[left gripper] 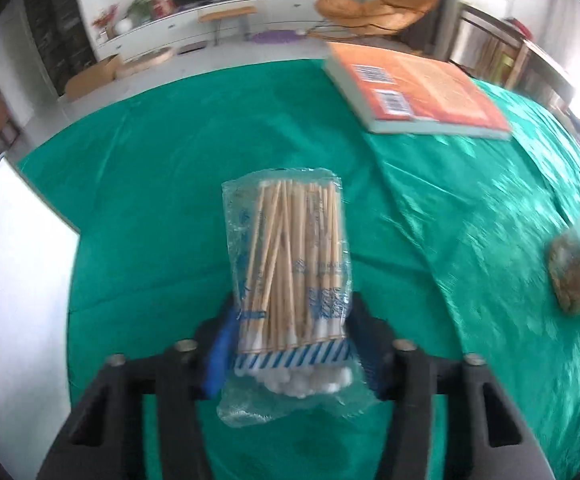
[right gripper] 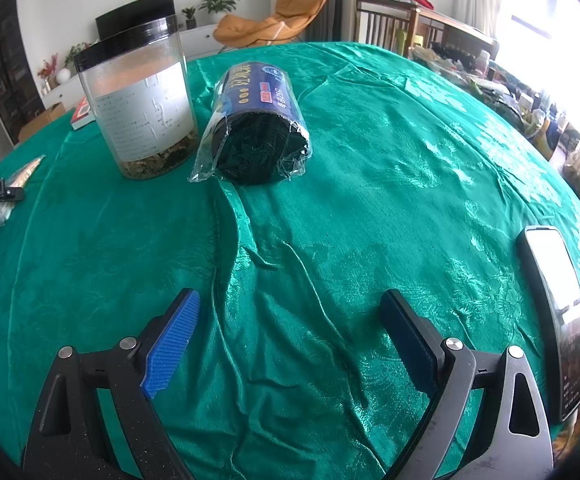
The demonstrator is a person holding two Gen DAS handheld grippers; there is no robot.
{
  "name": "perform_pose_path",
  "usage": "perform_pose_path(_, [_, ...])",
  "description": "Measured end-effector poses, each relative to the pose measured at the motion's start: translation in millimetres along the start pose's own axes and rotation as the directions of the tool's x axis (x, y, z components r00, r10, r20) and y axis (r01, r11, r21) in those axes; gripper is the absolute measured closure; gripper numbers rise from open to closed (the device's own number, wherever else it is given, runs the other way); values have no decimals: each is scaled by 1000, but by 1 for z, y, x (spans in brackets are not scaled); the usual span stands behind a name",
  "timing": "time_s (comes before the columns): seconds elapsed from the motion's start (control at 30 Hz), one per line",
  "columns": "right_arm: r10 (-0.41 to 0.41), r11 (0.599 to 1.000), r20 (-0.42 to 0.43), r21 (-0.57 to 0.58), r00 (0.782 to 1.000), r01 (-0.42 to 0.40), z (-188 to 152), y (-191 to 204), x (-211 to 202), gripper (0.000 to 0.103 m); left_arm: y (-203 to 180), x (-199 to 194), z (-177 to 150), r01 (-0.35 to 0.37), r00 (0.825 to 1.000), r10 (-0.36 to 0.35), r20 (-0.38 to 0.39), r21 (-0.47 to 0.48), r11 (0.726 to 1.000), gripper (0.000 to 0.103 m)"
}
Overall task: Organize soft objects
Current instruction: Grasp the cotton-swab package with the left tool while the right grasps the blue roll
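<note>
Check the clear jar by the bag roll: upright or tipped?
Upright: the jar stands on its base on the green cloth, black lid on top.

No legible text on book (left gripper: 422, 92), roll (right gripper: 256, 120) or jar (right gripper: 138, 108).

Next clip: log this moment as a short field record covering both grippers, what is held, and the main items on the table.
left gripper: shut on cotton swab pack, lifted above the cloth
right gripper: open, holds nothing, over bare cloth
table cover: green tablecloth, wrinkled
ahead of right gripper: clear jar upright with black lid; wrapped bag roll lying on its side beside it
right edge: phone, screen up
far side, left view: orange book lying flat
</note>
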State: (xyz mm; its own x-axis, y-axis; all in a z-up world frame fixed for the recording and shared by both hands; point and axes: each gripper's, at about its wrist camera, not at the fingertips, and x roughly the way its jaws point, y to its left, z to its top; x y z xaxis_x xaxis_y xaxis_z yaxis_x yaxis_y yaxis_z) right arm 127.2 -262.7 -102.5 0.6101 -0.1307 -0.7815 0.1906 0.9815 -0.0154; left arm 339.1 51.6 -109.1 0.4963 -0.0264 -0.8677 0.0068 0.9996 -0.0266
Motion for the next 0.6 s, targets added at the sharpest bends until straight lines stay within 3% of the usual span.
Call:
perform_pose_path(0.13, [0, 1000, 0, 1, 1000, 0, 0, 0, 0, 10, -19, -21, -31, 93, 995, -94, -16, -29, 995, 60])
perform_pose_path(0.27, [0, 1000, 0, 1, 1000, 0, -1, 0, 0, 10, -42, -50, -84, 134, 991, -134, -1, -11, 991, 59])
perform_pose_path(0.33, [0, 1000, 0, 1, 1000, 0, -1, 0, 0, 10, -50, -58, -101, 119, 993, -119, 14, 12, 993, 51])
perform_pose_path(0.4, [0, 1000, 1, 1, 1000, 0, -1, 0, 0, 10, -59, -59, -109, 97, 995, -98, 22, 50, 994, 17])
perform_pose_path(0.43, [-1, 1000, 1, 1, 1000, 1, -1, 0, 0, 10, -60, -58, -110, 67, 997, -69, 23, 61, 996, 11])
perform_pose_path(0.6, [-1, 1000, 1, 2, 1000, 1, -1, 0, 0, 10, -49, -51, -108, 39, 999, -40, 17, 69, 997, 9])
